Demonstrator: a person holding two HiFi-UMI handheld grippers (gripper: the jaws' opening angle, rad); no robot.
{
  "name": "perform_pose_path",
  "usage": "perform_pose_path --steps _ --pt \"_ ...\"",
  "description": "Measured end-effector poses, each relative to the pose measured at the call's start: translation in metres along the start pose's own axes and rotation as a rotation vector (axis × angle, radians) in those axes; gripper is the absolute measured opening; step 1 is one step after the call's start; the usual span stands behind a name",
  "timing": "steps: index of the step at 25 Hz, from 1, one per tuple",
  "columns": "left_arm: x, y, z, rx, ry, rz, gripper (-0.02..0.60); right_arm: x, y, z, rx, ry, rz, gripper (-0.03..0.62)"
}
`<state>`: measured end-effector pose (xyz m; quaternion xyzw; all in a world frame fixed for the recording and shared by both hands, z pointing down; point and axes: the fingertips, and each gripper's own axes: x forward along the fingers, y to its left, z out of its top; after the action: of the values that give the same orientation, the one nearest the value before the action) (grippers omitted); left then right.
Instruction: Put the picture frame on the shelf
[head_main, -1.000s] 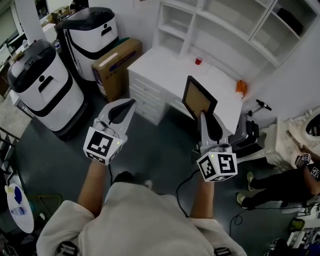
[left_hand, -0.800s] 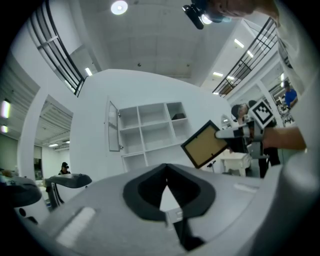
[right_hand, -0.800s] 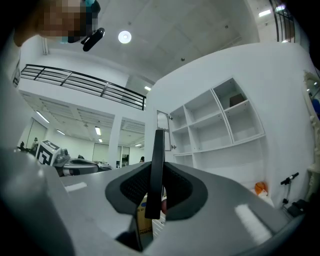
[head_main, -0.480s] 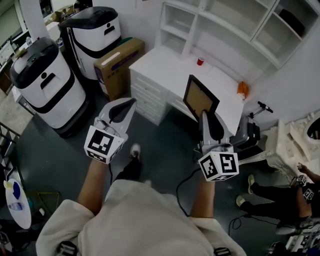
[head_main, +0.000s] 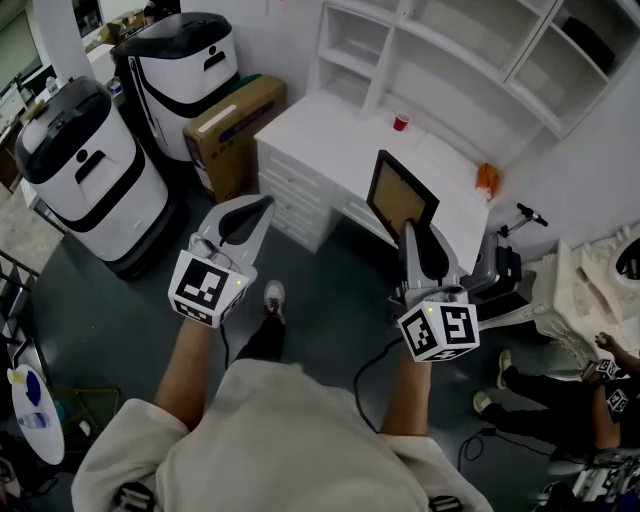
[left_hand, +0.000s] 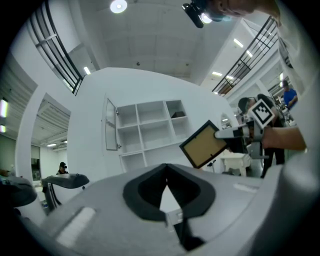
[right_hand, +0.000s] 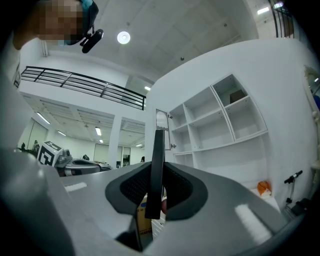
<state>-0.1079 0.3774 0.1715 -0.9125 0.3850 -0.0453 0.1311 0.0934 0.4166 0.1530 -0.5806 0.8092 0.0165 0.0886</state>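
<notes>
The picture frame (head_main: 400, 196) has a black rim and a brown board. It stands upright on edge in my right gripper (head_main: 409, 234), which is shut on its lower edge. It hangs in the air in front of the white desk (head_main: 320, 130). In the right gripper view the frame (right_hand: 158, 145) shows edge-on between the pads. The white shelf unit (head_main: 450, 45) rises behind the desk, its compartments (right_hand: 220, 120) mostly bare. My left gripper (head_main: 262, 206) hovers to the left with nothing in it, its tips meeting (left_hand: 166, 167). From there the frame (left_hand: 204, 145) shows at the right.
A red cup (head_main: 401, 122) and an orange object (head_main: 486, 178) sit on the desk. A cardboard box (head_main: 235, 125) and two white-and-black machines (head_main: 95, 175) (head_main: 185, 70) stand at the left. A folded scooter (head_main: 497, 262) and a person's legs (head_main: 550, 390) are at the right.
Both grippers stay almost where they were, the frame still held. My shoe has come into view between my arms, and the person at the right has shifted.
</notes>
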Motion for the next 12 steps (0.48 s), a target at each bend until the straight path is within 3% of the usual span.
perform_pose_path --steps 12 --pt "0.060 0.041 -0.011 -0.009 -0.019 -0.018 0.003 0.056 -0.032 -0.001 -0.016 -0.017 -0.021 0.075"
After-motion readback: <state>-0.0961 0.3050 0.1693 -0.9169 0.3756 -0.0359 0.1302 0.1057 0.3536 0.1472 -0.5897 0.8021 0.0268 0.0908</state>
